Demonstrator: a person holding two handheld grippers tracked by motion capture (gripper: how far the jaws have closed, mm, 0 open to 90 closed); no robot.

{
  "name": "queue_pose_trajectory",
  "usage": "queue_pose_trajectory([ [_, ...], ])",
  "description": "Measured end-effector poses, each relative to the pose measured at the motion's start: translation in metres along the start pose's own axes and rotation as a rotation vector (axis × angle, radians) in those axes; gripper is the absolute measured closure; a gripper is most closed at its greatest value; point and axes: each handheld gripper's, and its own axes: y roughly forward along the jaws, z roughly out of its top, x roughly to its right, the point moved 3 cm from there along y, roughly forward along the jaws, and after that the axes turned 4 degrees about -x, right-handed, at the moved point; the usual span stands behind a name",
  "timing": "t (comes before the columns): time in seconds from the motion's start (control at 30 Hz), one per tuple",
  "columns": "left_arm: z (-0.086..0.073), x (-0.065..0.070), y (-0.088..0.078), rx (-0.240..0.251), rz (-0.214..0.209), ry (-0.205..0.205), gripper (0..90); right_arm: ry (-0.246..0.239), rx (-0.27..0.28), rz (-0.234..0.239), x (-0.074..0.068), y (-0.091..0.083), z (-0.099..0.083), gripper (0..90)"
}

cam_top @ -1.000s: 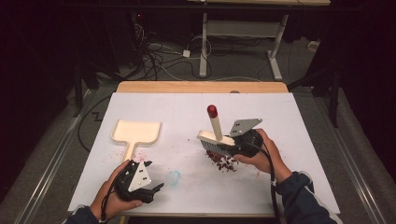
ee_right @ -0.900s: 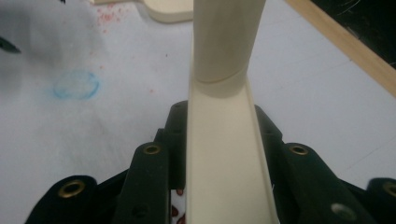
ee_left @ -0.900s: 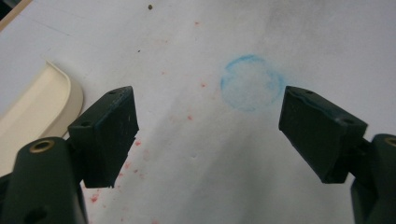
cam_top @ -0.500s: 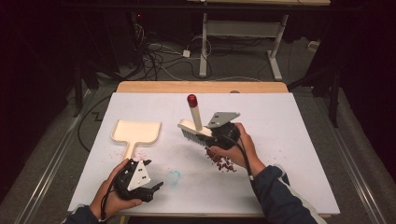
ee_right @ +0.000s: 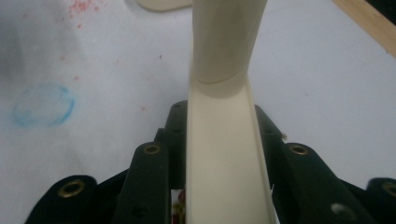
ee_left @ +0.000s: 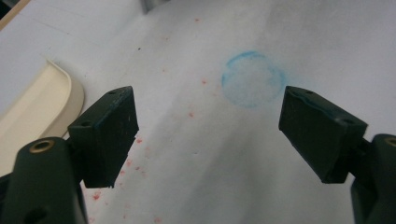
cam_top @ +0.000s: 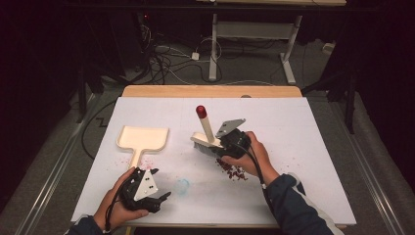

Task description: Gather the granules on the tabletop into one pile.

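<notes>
The brush [cam_top: 205,134] is held by its cream handle in the right gripper [cam_top: 230,146], whose jaws are pinched against the handle's two sides, as is seen close up in the right gripper view [ee_right: 224,140]. The brush is carried near the middle of the table [cam_top: 303,147], bristle head low and leftward, red-capped handle end raised; this attitude is judged suitable for sweeping, since the bristles are presented to the surface. Whether the bristles touch the table cannot be told.

A small heap of red crumbs [cam_top: 236,171] lies just beside the right hand, on its near side. The brush head is placed between that heap and the dustpan [cam_top: 143,139].

The dustpan lies flat on the table's left part, handle pointed toward the person. Its tray appears empty; only fine red specks are scattered on the table around its handle.

The left gripper [cam_top: 161,198] is held low near the table's front edge, jaws spread with nothing between them, above a faint blue ring mark [ee_left: 252,79]. It is judged to be parked ready for the dustpan handle.
</notes>
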Motion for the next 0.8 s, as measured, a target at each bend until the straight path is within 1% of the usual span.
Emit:
queue_pose_trajectory([
  [0.07,0.0,0.0,-0.001,-0.001,-0.001,-0.002,18.6,0.022,-0.021,0.012,0.001,-0.01,-0.009,67.6],
  [0.1,0.0,-0.001,-0.001,-0.003,0.001,0.001,18.6,0.021,-0.026,0.021,0.002,-0.015,-0.013,67.6],
  [0.13,0.0,-0.001,-0.001,-0.003,0.001,-0.003,18.6,0.026,-0.02,0.019,0.002,-0.02,-0.018,67.6],
  [0.23,0.001,0.0,-0.001,-0.006,-0.001,0.004,18.6,0.037,-0.014,0.02,0.003,-0.035,-0.03,67.6],
  [0.33,0.001,0.0,-0.001,-0.01,-0.001,0.011,18.7,0.042,0.017,0.019,0.005,-0.051,-0.041,67.5],
  [0.4,0.001,0.0,-0.001,-0.009,0.0,0.013,18.6,0.058,0.045,0.016,0.006,-0.061,-0.048,67.5],
  [0.43,0.001,0.0,-0.002,-0.008,0.001,0.011,18.6,0.068,0.056,0.01,0.007,-0.065,-0.051,67.5],
  [0.5,0.002,0.001,-0.002,-0.003,0.002,0.016,18.6,0.068,0.089,-0.009,0.011,-0.071,-0.057,67.5],
  [0.57,0.003,0.001,-0.001,-0.004,0.003,0.019,18.7,0.072,0.128,-0.027,0.017,-0.072,-0.063,67.5],
  [0.63,0.003,0.001,0.0,-0.006,-0.001,0.02,18.7,0.091,0.16,-0.042,0.026,-0.068,-0.066,67.5],
  [0.67,0.004,0.001,0.001,-0.009,-0.002,0.021,18.6,0.094,0.179,-0.055,0.031,-0.064,-0.067,67.5],
  [0.73,0.004,0.001,0.003,-0.013,-0.007,0.022,18.6,0.107,0.201,-0.073,0.041,-0.055,-0.066,67.5],
  [0.8,0.005,0.001,0.005,-0.013,-0.008,0.019,18.7,0.099,0.242,-0.09,0.05,-0.046,-0.064,67.5],
])
